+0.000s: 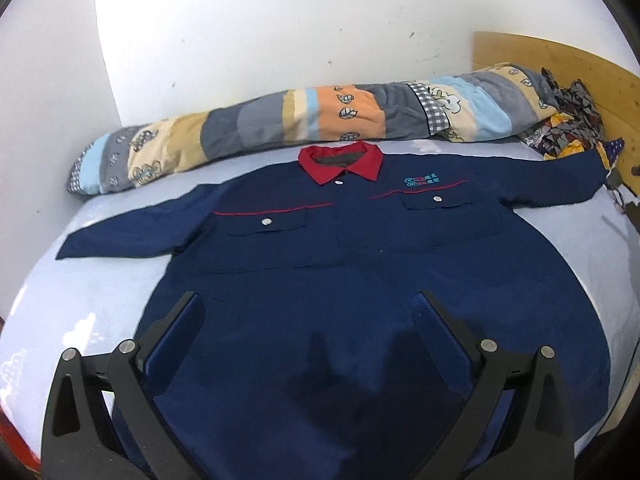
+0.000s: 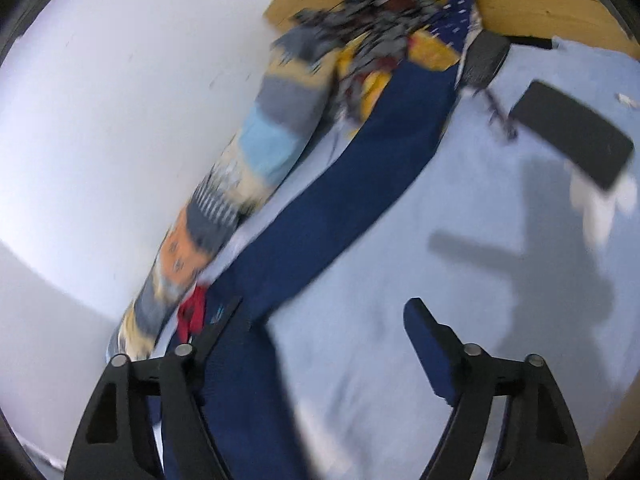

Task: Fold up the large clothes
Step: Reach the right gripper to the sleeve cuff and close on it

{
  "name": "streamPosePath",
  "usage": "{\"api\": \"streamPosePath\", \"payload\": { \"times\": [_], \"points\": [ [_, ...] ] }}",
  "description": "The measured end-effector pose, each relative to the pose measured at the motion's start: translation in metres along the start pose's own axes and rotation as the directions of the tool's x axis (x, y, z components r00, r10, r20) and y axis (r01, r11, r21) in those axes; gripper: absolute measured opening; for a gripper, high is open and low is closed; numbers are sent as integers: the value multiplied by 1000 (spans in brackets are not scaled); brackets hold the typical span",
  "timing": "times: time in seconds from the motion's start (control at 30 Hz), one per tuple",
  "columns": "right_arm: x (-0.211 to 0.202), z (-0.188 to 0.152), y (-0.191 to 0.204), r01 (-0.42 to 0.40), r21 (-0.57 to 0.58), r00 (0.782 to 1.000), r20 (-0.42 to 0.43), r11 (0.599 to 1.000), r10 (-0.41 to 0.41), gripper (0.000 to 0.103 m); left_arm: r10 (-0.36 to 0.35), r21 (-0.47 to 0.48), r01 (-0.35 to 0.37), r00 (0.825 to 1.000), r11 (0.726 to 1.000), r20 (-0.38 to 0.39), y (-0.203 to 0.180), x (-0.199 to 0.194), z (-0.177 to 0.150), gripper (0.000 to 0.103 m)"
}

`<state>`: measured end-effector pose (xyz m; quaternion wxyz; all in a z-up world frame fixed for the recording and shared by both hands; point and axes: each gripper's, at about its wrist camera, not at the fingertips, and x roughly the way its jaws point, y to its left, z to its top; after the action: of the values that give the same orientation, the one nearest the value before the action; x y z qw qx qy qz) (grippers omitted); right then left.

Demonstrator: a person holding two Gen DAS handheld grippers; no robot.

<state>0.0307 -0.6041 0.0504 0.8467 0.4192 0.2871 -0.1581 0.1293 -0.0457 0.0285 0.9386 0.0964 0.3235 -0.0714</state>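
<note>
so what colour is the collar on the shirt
Red, on a navy shirt; the collar shows best in the left wrist view.

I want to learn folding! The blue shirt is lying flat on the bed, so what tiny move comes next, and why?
Probably the right gripper should pinch the outstretched sleeve and fold it across the chest. The shirt already lies flat, front up, both sleeves spread, and both grippers are open and empty.
</note>
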Motion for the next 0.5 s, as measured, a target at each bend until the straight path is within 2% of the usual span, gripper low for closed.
{"api": "streamPosePath", "payload": {
  "times": [0.03, 0.1, 0.17, 0.23, 0.3, 0.4, 0.5],
  "points": [
    [7, 19, -9, 17, 15, 1000, 22, 1000, -17, 64, -9, -15, 9, 1000, 1000, -5, 1, 3, 2, 103],
    [19, 47, -23, 15, 37, 998, 57, 999, -17, 64, -23, -53, 22, 999, 998, -24, 5, 8, 2, 103],
    [41, 79, -37, 28, 65, 996, 82, 997, -34, 55, -43, -84, 39, 998, 996, -51, 8, 13, 1, 103],
    [59, 99, -47, 19, 99, 994, 102, 995, -29, 51, -44, -95, 38, 997, 995, -66, 8, 16, 0, 103],
    [79, 114, -55, 52, 103, 993, 100, 993, -62, 47, -32, -83, 26, 997, 996, -69, 6, 17, -2, 103],
    [107, 131, -67, 100, 109, 989, 100, 989, -111, 47, -9, -47, 6, 997, 999, -80, 0, 22, -4, 103],
    [130, 140, -81, 150, 127, 983, 84, 981, -161, 47, -20, -35, 17, 995, 999, -98, -4, 27, -7, 103]
  ]
}}
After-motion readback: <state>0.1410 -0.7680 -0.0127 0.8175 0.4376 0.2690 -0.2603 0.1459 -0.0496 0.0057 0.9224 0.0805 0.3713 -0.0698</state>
